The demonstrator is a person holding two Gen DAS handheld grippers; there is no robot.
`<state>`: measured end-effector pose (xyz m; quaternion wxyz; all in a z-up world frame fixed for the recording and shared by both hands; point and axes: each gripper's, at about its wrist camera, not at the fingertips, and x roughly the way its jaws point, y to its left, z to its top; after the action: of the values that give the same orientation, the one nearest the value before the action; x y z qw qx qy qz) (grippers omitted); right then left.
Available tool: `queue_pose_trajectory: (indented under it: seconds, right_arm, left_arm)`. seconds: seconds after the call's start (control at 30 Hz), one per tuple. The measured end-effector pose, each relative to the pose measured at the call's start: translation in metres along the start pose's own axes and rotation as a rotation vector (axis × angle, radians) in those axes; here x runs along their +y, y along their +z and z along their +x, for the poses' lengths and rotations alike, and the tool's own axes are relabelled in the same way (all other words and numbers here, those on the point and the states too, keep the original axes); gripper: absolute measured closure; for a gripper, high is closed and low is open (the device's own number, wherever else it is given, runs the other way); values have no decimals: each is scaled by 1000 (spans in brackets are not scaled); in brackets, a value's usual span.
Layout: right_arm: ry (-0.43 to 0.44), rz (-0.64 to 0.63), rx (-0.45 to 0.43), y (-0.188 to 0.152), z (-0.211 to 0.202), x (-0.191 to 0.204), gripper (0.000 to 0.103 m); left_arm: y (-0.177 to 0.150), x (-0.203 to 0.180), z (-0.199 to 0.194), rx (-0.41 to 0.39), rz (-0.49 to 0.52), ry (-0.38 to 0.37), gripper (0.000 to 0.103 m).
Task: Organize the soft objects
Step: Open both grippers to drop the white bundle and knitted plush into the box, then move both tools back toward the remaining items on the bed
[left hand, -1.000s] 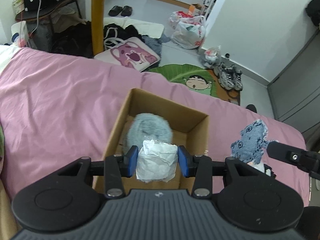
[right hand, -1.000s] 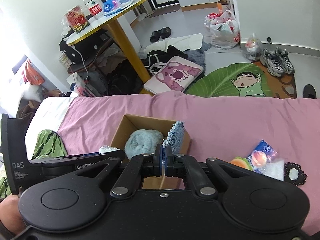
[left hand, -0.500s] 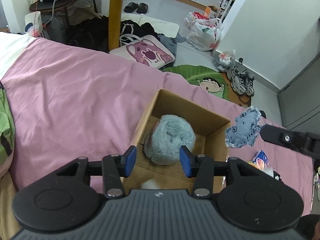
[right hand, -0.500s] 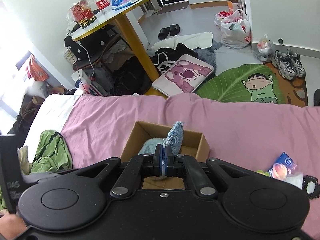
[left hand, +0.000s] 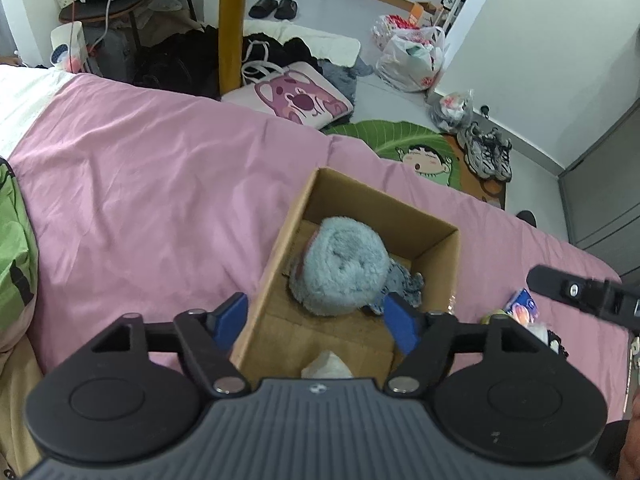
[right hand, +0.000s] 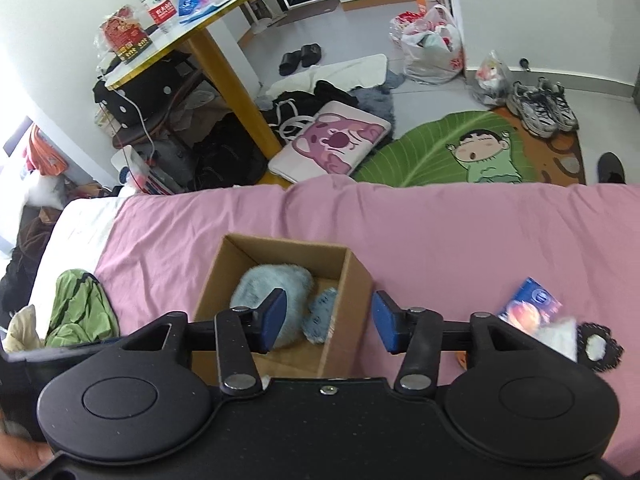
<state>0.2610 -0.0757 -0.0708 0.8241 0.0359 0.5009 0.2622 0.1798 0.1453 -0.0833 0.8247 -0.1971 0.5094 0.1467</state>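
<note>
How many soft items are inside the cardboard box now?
3: a fluffy blue roll mid-box, a denim-blue cloth against its right side, a white wad at the near end. More may be hidden underneath.

You're over a pink-sheeted bed [right hand: 440, 232]; beyond it grey tile floor [right hand: 432, 96], leaf-shaped rug [right hand: 432, 148], round table [right hand: 208, 12] left of rug, white walls.

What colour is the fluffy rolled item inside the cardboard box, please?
Pale blue-grey; the fluffy roll shows best in the left wrist view.
</note>
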Motion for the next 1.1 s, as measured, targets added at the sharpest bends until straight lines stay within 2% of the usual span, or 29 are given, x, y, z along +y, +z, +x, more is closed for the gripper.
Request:
queue_pose_trajectory:
  seconds: [0.13, 0.3, 0.47, 0.63, 0.67, 0.83, 1.1]
  right_arm:
    - [-14, 1, 5, -8, -8, -10, 42]
    - [-3, 16, -4, -15, -21, -22, 21]
    - [-12, 17, -31, -18, -37, -35, 7]
    - [-7, 25, -64, -21, -54, -50, 2]
    - [-3, 26, -75, -22, -58, -52, 1]
    - [11, 33, -96, -28, -70, -65, 0]
    - [31, 48, -146, -41, -93, -93, 0]
  left_arm:
    - [-2, -9, -6, 8, 20, 19, 22]
    - [-5, -21, -12, 10, 49, 13, 18]
    - [-9, -37, -21, -2, 71, 18, 12]
    - [-16, -56, -29, -20, 105, 10, 5]
    - [-17, -60, -30, -24, 114, 7, 1]
    - [-23, -82, -41, -60, 146, -1, 1]
    - [-36, -107, -55, -106, 122, -19, 1]
